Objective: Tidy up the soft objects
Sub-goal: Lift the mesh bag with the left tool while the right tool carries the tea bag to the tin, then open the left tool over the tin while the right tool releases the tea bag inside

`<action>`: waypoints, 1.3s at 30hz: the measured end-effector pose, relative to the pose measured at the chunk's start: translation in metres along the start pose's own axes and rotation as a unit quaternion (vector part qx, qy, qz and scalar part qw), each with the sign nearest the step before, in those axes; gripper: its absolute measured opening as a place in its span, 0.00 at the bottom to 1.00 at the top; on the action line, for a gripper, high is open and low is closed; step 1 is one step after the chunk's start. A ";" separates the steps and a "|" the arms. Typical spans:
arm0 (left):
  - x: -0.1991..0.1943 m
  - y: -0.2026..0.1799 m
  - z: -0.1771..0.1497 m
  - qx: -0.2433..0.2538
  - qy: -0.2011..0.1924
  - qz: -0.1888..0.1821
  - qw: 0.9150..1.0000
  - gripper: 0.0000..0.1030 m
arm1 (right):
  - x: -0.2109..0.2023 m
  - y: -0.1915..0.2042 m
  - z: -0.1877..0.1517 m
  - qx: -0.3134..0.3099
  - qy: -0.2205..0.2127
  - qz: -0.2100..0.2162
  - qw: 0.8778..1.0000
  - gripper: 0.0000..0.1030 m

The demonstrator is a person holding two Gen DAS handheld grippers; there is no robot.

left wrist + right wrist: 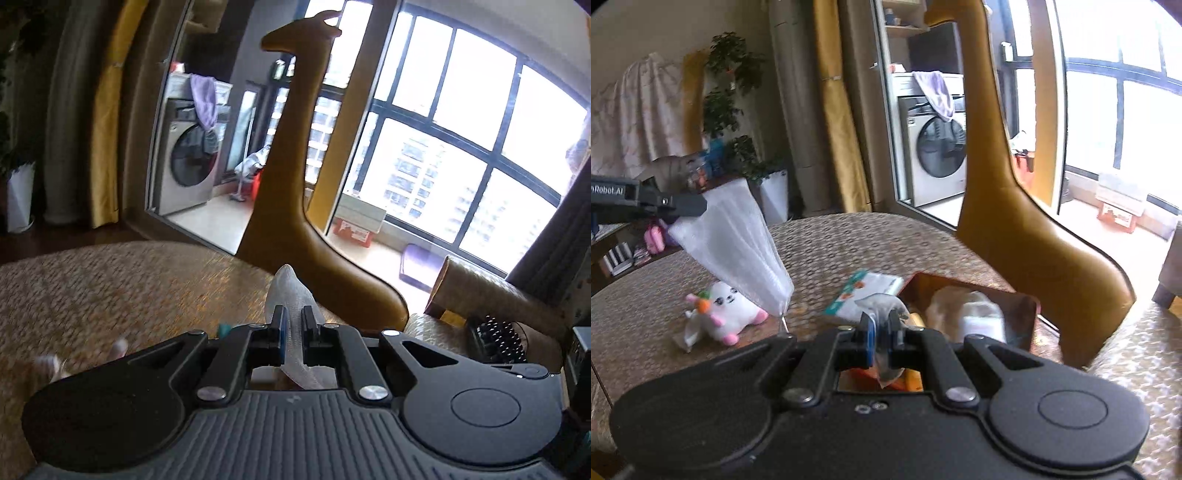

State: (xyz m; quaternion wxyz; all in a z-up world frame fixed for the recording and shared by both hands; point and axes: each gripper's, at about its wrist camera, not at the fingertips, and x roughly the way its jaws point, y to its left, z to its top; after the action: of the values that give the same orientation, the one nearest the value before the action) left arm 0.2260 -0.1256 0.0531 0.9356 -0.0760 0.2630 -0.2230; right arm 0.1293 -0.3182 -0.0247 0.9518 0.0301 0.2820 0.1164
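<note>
In the left wrist view my left gripper (293, 314) is shut on a white mesh bag (290, 291), whose fabric pokes up between the pads. The right wrist view shows that left gripper (689, 208) at the left, raised above the table. The mesh bag (738, 243) hangs from it, tapering down toward the tabletop. My right gripper (882, 323) is shut on a translucent plastic piece (879, 301); whether it joins the mesh bag I cannot tell. A white plush toy (729, 314) with pink feet lies on the table under the bag.
A brown open box (1027, 306) holding pale soft items sits just beyond my right gripper, with a flat printed packet (866, 291) beside it. A tall tan giraffe-shaped figure (1015, 221) stands at the edge of the woven-covered table (849, 240). Glass doors and a washing machine (934, 144) lie behind.
</note>
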 end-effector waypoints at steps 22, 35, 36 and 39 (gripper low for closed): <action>0.135 -0.055 -0.035 0.015 0.085 -0.043 0.995 0.08 | 0.049 -0.054 -0.018 0.021 0.061 -0.025 0.998 0.05; 0.177 -0.053 -0.067 0.038 0.154 -0.024 0.987 0.08 | 0.072 -0.059 -0.033 0.011 0.100 -0.020 0.995 0.07; 0.178 -0.051 -0.069 0.041 0.157 -0.019 0.987 0.08 | 0.073 -0.059 -0.034 0.011 0.101 -0.020 0.995 0.09; 0.181 -0.050 -0.071 0.044 0.164 -0.009 0.985 0.08 | 0.077 -0.059 -0.035 0.011 0.104 -0.019 0.994 0.12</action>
State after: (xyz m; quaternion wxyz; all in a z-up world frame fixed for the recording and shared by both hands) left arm 0.3071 -0.2546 -0.0774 0.8801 0.0008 0.4021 -0.2524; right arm 0.1852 -0.3572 -0.1022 0.9191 0.0229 0.3809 0.0982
